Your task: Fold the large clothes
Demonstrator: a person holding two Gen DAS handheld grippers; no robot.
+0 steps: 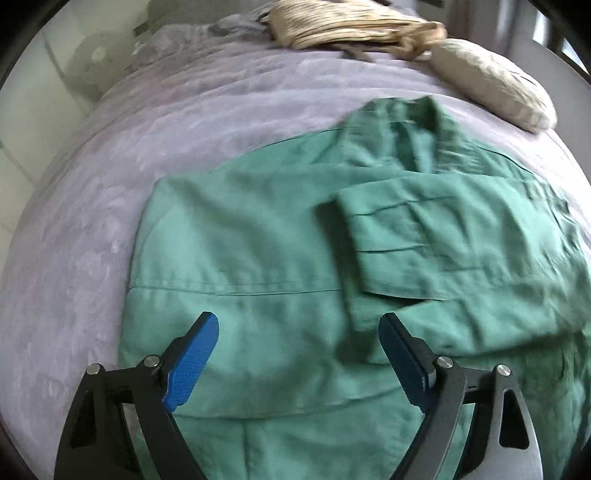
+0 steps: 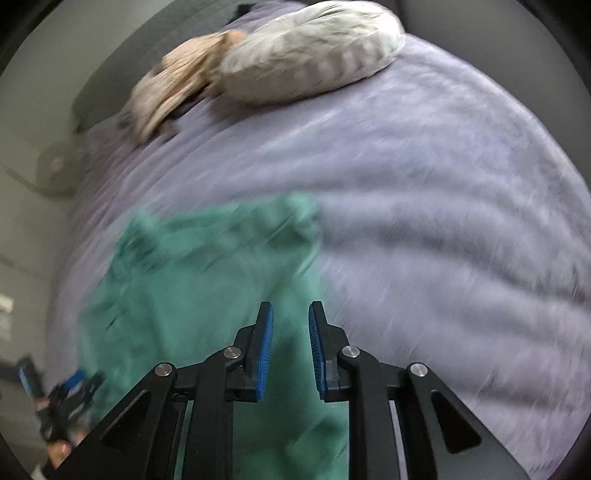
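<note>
Shirt: the green shirt [image 1: 295, 240] lies flat on the lilac bedspread [image 1: 110, 221], collar [image 1: 417, 122] toward the far pillow [image 1: 491, 88], on the near half of the bed
Done so far: one sleeve [image 1: 424, 236] is already folded across the body, cuff lying near the middle; the left side looks squared off along a straight edge
Left to do: by my reading the sides are in, and the bottom-to-collar fold is not yet made; roughly halfway
Left gripper: the left gripper [image 1: 299, 332] hangs over the lower part of the shirt, blue pads spread wide, nothing between them
Right gripper: the right gripper [image 2: 291, 314] has its jaws narrowly apart with a clear gap, no cloth pinched; it sits over the shirt's right edge
Hard to see: the right wrist view is smeared by motion, so shirt detail is lost there; the hem runs off the bottom of both views; the beige bundle [image 1: 351, 22] beyond the pillow can't be identified
</note>
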